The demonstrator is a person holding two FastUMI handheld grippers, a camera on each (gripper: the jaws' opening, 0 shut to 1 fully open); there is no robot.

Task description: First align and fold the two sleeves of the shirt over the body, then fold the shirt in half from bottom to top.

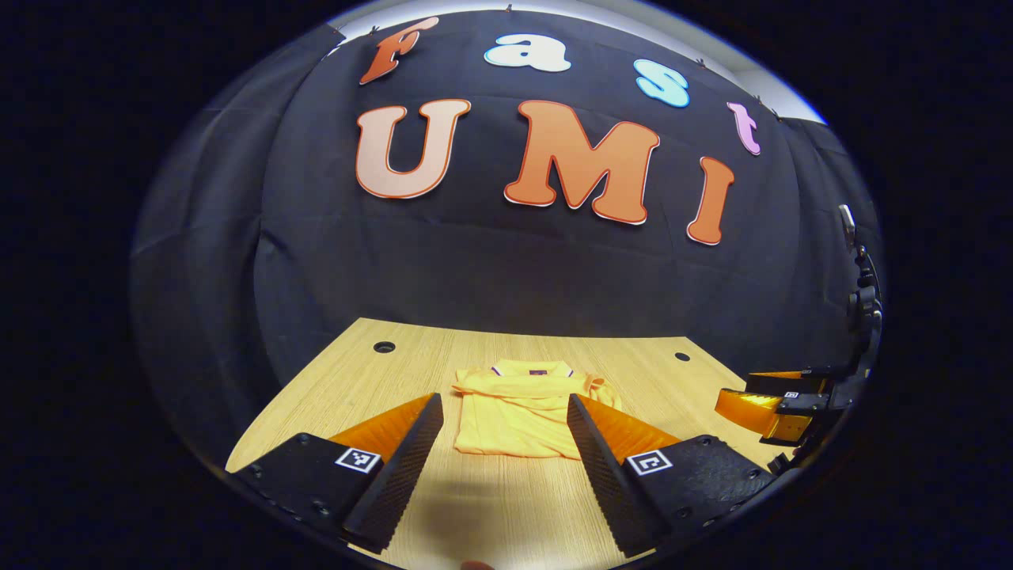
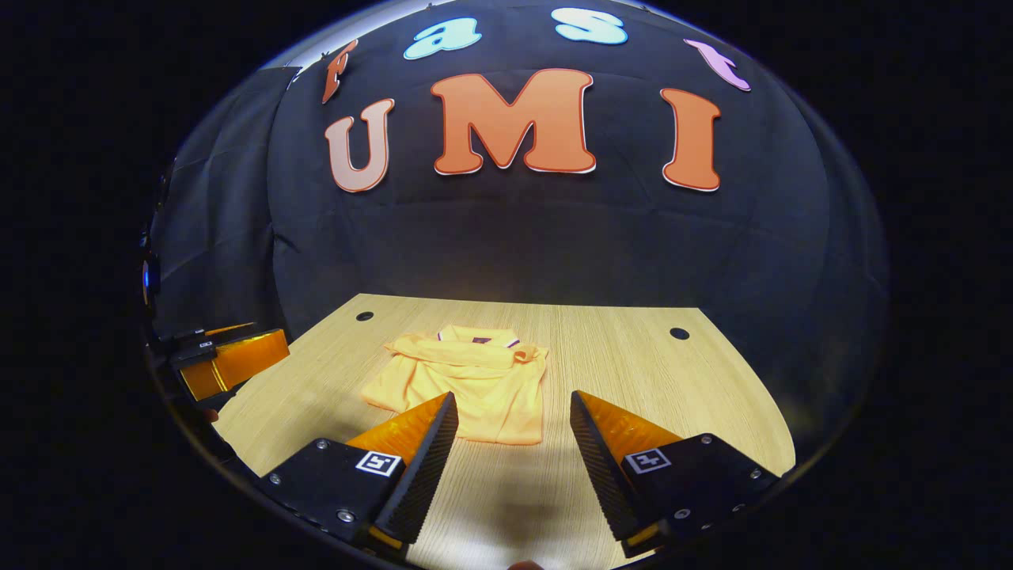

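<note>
Sleeves folded over the body; bottom-to-top fold appears outstanding.
Left gripper view: left gripper (image 1: 502, 443) released, empty; shirt (image 1: 518, 412) flat at centre frame on the counter (image 1: 356, 372). Right gripper view: right gripper (image 2: 510, 443) released; shirt (image 2: 475, 380) left of centre, sleeves lying across the chest.

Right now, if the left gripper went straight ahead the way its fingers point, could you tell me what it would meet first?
Most likely the near hem of the folded yellow polo shirt on the wooden table; the open left gripper frames it, though depth is hard to judge.
</note>
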